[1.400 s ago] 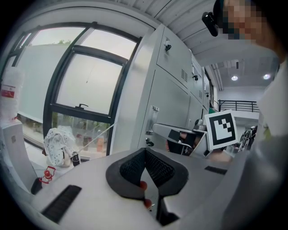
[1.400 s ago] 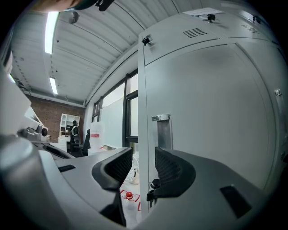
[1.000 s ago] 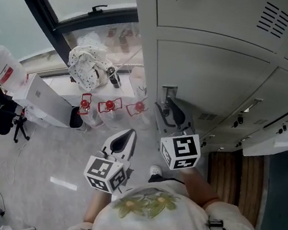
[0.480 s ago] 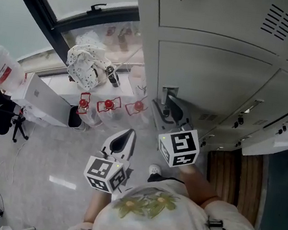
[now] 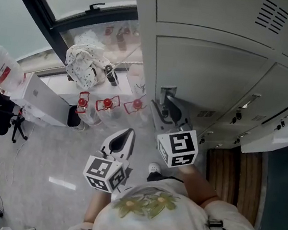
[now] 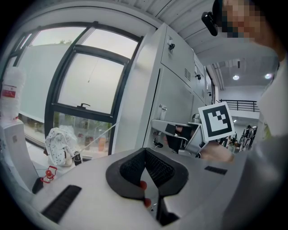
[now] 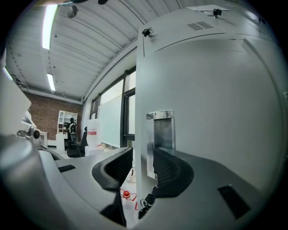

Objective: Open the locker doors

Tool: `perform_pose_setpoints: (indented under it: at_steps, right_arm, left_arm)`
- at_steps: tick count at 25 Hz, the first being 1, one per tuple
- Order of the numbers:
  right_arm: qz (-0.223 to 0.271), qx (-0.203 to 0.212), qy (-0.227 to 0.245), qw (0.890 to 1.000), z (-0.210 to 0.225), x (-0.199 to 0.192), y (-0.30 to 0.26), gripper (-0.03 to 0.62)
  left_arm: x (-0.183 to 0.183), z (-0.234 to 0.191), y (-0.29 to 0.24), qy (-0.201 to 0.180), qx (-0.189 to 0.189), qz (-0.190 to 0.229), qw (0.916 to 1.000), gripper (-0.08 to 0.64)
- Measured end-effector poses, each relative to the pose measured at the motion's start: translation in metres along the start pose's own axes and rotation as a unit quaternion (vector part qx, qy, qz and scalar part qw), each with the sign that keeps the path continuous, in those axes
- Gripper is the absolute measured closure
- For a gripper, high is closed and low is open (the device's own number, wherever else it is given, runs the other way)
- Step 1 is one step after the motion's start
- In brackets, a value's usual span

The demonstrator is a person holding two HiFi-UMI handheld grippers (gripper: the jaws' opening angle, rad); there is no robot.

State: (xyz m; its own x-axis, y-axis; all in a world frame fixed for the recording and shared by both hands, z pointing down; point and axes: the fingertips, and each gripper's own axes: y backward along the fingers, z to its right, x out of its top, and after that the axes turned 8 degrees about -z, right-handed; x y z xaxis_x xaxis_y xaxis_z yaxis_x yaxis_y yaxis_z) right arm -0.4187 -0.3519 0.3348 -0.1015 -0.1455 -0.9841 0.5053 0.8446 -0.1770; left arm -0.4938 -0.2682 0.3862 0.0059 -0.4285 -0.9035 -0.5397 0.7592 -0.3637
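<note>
Holding left gripper (image 6: 145, 150) clenched and empty, parked left of the lockers, keeping clear. Straddling left edge of closed grey locker door (image 7: 216, 112) with right gripper (image 7: 143, 164), jaws spread around chrome handle (image 7: 163, 130), not clamping; likely readying a pull.

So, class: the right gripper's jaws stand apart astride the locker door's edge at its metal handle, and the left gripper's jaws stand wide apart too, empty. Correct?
Not quite. The left gripper is empty, but the left gripper view shows its jaws together. The right gripper does stand apart astride the locker door edge at the metal handle.
</note>
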Motion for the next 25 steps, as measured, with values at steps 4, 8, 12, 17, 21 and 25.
perform_pose_setpoints:
  at_steps: [4, 8, 12, 17, 21, 25]
  right_arm:
    - [-0.003, -0.004, -0.004, 1.000, -0.003, -0.001, 0.008, 0.448]
    - [-0.005, -0.008, -0.005, 1.000, -0.007, -0.003, 0.017, 0.448]
    - [-0.007, -0.011, -0.004, 1.000, -0.010, -0.004, 0.027, 0.448]
    - [-0.010, -0.016, -0.006, 1.000, -0.014, -0.007, 0.040, 0.448]
    - [-0.011, -0.022, -0.005, 1.000, -0.018, -0.008, 0.052, 0.448]
    - [-0.013, -0.026, -0.004, 1.000, -0.020, -0.011, 0.065, 0.448]
  left_arm:
    - [-0.004, 0.006, 0.003, -0.001, -0.005, -0.001, 1.0000, 0.531]
    - [-0.007, 0.013, 0.007, -0.002, -0.009, -0.001, 1.0000, 0.531]
    - [-0.010, 0.019, 0.013, -0.004, -0.012, -0.001, 0.9999, 0.531]
    - [-0.016, 0.028, 0.022, -0.004, -0.015, -0.001, 0.9999, 0.531]
    - [-0.020, 0.037, 0.031, -0.003, -0.019, 0.000, 0.9998, 0.531]
    - [-0.025, 0.046, 0.038, -0.001, -0.023, 0.002, 0.9997, 0.531]
